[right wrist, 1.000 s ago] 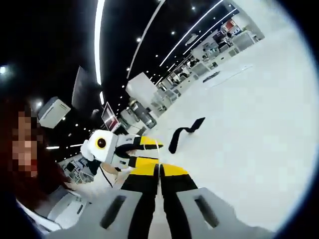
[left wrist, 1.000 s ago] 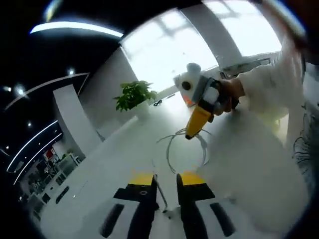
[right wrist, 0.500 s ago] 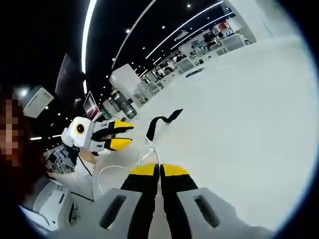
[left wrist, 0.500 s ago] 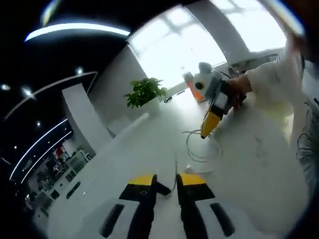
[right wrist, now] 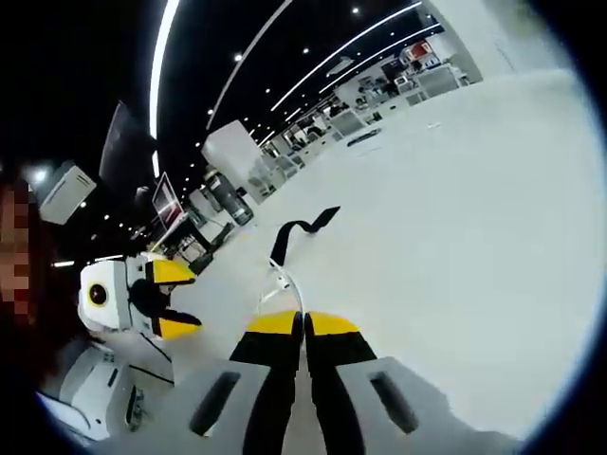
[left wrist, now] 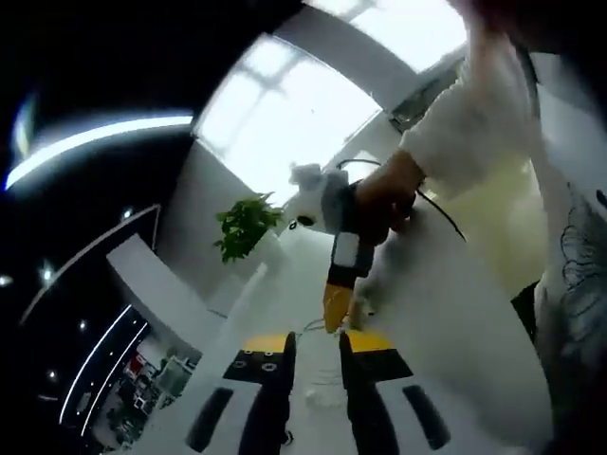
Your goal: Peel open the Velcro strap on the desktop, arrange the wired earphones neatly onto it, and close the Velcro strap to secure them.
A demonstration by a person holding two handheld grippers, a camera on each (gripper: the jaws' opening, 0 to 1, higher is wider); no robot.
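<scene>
Since the earlier frames your left gripper (left wrist: 316,343) has let go: its yellow-tipped jaws now stand apart with nothing between them, and the thin white wired earphone cable (left wrist: 327,374) lies loose on the white worktop (left wrist: 455,360) just ahead of and below the tips. In the left gripper view your right gripper (left wrist: 334,305) has swung in close and points its yellow tip straight down at the gap between the left jaws, almost meeting them. You hold it by the hand (left wrist: 379,199) in a white sleeve. My read: you're bringing the cable bundle over so the left side can take or steady it. Cable coils have shrunk from a wide loop to a small bunch near the jaws, though that part is blurred.

In the right gripper view, the right gripper (right wrist: 303,322) has its jaws pressed together. A loop of the white earphone cable (right wrist: 281,282) rises straight out from the tips, so it looks pinched there, probably to keep the coil gathered. The black Velcro strap (right wrist: 296,233) lies on the worktop (right wrist: 474,209) ahead of the tips, beyond the cable loop, with one end curled up off the surface; cable and strap look near each other, contact unclear. Left gripper (right wrist: 169,299) sits off to the left side, jaws spread, holding nothing. Strap appears already peeled open; earphones are not yet laid on it.
</scene>
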